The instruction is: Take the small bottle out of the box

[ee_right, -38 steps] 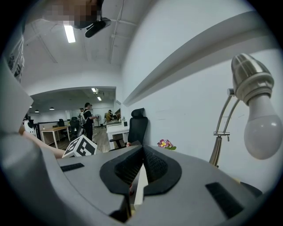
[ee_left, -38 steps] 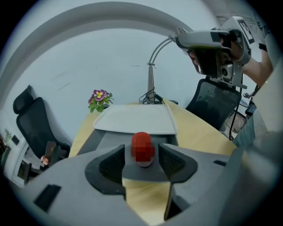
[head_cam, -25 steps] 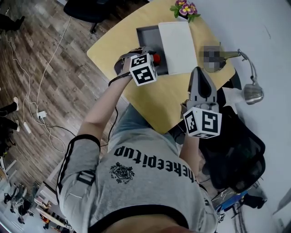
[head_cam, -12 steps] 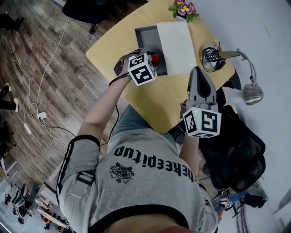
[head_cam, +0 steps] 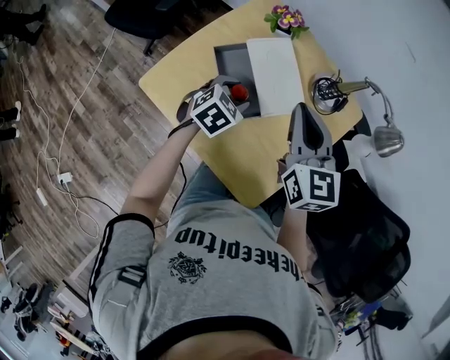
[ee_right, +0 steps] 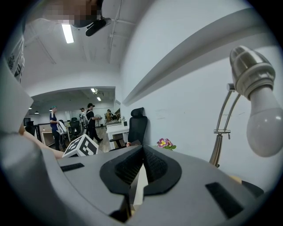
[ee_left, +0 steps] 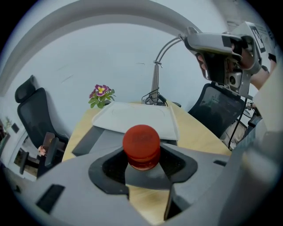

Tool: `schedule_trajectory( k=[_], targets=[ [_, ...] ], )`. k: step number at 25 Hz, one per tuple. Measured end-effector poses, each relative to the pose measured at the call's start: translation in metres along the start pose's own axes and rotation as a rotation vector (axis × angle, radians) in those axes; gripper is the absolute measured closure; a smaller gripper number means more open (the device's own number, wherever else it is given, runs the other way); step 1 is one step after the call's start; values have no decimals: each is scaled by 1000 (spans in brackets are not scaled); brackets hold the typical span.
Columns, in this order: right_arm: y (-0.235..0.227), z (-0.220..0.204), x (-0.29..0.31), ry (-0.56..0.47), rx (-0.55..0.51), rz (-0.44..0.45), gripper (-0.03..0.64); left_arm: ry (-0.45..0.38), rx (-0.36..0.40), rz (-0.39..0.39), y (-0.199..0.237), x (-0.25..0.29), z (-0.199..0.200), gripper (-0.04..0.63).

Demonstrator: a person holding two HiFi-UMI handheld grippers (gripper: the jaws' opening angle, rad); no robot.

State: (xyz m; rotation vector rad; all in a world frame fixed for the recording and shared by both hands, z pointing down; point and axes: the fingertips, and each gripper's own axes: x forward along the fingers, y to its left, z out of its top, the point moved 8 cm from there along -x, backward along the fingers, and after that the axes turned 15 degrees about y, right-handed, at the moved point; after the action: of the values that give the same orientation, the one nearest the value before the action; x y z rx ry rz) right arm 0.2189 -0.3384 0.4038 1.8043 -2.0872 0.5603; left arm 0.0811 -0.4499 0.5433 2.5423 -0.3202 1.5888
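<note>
My left gripper (head_cam: 235, 95) is shut on the small bottle, whose red cap (ee_left: 141, 145) shows between the jaws in the left gripper view. In the head view the red cap (head_cam: 239, 91) sits at the near edge of the grey box (head_cam: 235, 67) on the wooden table (head_cam: 264, 151). The box's white lid (head_cam: 275, 65) lies over its right part. My right gripper (head_cam: 304, 119) hangs above the table's right side, jaws closed together with nothing between them (ee_right: 140, 170).
A pot of purple flowers (head_cam: 286, 17) stands at the table's far end. A desk lamp (head_cam: 387, 137) and a coil of cable (head_cam: 326, 91) stand at the right edge. A black office chair (head_cam: 365, 239) is behind my right arm.
My left gripper has lifted slightly and shifted right with the red-capped bottle in it. The right gripper has stayed where it was.
</note>
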Motion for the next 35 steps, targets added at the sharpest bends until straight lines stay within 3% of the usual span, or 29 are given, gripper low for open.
schedule_trajectory(
  k=[35],
  targets=[
    [46, 17, -60, -144, -119, 123, 629, -385, -254, 228, -75, -149, -13, 376]
  ],
)
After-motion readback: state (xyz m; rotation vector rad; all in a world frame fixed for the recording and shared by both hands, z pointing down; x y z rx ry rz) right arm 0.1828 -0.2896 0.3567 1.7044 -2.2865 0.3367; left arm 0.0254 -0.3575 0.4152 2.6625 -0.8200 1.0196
